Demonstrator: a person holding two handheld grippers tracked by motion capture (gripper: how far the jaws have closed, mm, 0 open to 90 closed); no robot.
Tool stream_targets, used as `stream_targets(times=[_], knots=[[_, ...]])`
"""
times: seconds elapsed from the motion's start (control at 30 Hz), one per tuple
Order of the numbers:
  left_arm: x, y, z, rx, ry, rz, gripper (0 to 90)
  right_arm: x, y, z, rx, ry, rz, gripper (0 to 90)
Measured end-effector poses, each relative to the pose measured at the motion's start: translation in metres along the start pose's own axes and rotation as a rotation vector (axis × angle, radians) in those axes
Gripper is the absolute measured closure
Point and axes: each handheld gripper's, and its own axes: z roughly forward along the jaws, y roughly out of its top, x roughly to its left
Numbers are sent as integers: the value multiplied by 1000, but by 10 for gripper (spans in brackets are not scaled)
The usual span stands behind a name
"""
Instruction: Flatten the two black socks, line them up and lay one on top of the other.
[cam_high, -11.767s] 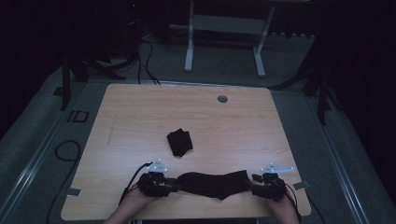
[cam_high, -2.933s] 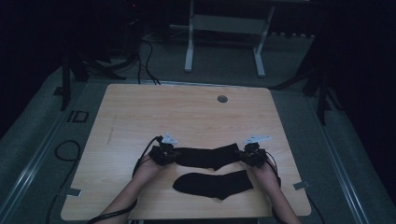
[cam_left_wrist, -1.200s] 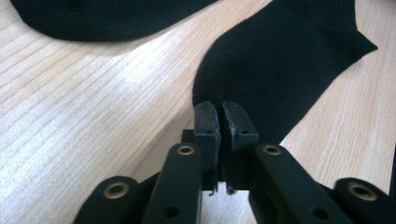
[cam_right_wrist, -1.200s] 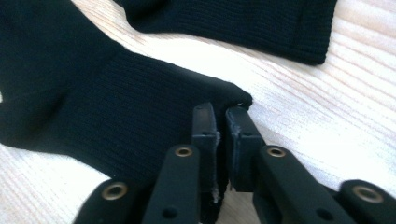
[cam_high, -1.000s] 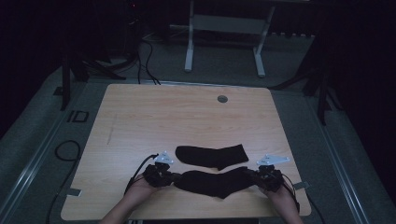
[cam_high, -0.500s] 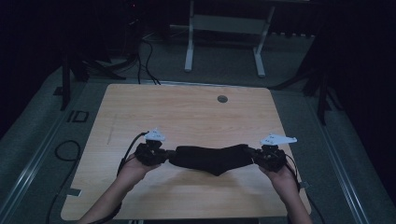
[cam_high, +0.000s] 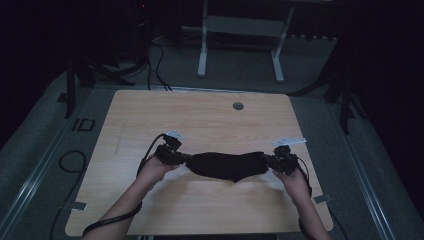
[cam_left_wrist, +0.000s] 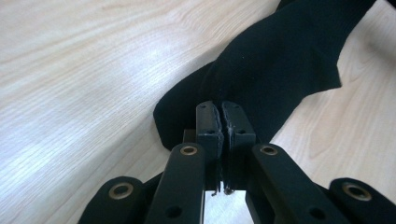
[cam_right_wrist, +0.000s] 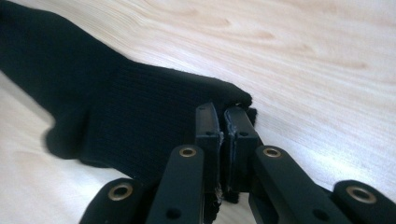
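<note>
A black sock (cam_high: 227, 165) hangs stretched between my two grippers over the middle of the wooden table (cam_high: 200, 115), sagging slightly in its middle. My left gripper (cam_high: 186, 158) is shut on its left end, and my right gripper (cam_high: 270, 161) is shut on its right end. In the left gripper view the jaws (cam_left_wrist: 222, 109) pinch the sock's edge (cam_left_wrist: 280, 60), with dark fabric or shadow just below it. In the right gripper view the jaws (cam_right_wrist: 223, 112) clamp the other end of the sock (cam_right_wrist: 116, 102), just above the wood.
A round grommet hole (cam_high: 238, 106) sits near the table's far edge. A white frame on legs (cam_high: 240, 30) and cables (cam_high: 155, 60) lie on the floor beyond. The gripper cable (cam_high: 150, 150) loops beside my left hand.
Both hands have carried the held sock away from the table's near edge and slightly up. It now hangs over the spot where a second flat sock lay, hiding that sock.
</note>
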Motion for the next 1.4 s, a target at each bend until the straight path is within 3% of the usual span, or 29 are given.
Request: stream_targets(times=[0.17,0.4,0.57,0.73,0.83,0.93,1.0,1.03,1.07,1.13,1.17,1.2,1.23,1.27,1.3,1.4], knots=[[4,0,13,25,42,2,870,-7,-5,16,48,-16,0,855],[13,-4,27,34,65,-11,868,-12,-11,32,66,-27,3,848],[17,-7,31,43,53,-18,865,-14,-13,32,56,-20,11,841],[15,-7,33,48,66,12,842,-13,-14,32,54,-29,0,823],[14,-7,33,51,51,28,744,-13,-13,33,61,-24,4,757],[12,-6,28,39,74,56,602,-12,-11,31,59,-26,-12,557],[10,-7,26,21,72,54,502,-12,-10,29,46,-35,-11,476],[9,-7,24,15,79,60,502,-12,-10,29,46,-35,-11,476],[8,-8,21,-1,93,58,421,-13,-9,27,38,-37,-9,441],[6,-11,14,-43,77,39,255,-14,-7,23,23,-22,-7,343],[6,-11,14,-43,77,39,216,-14,-7,23,23,-22,-7,343],[4,-13,11,-75,85,36,155,-14,-5,20,7,-4,-3,277],[4,-13,11,-75,85,36,126,-14,-5,20,7,-4,-3,277],[2,-15,9,-88,91,41,111,-14,-4,18,5,27,3,180],[-2,-17,6,-108,102,47,86,-13,-3,18,8,42,-10,144],[-8,-20,2,-122,119,59,68,-11,-3,17,9,38,-28,139]])
